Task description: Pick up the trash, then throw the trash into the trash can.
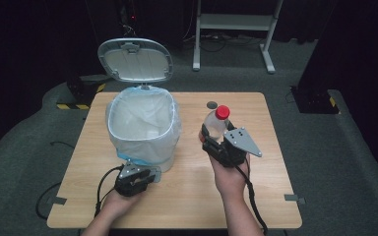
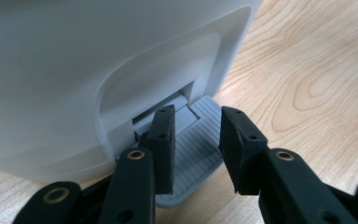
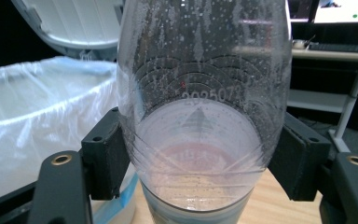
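The right gripper (image 1: 215, 139) is clamped on a clear bottle (image 1: 215, 122) with a red cap (image 1: 222, 112), both jaws pressed against its sides, the bottle being held above the table at about 3 o'clock from the bin (image 1: 144, 129) — the right hand (image 1: 231, 174) is raised, its forearm entering from 6 o'clock. The left gripper (image 2: 196, 140) is spread over the ribbed grey pedal (image 2: 193, 161) at the bin's base, one jaw resting on it, the left hand (image 1: 120, 199) kept low. The bin, lined with a white bag (image 3: 32, 116) and with its lid (image 1: 135, 60) up, stands on a wooden table (image 1: 270, 137) over grey carpet — a white frame (image 1: 236, 22) is seen at 12 o'clock in a dark room.
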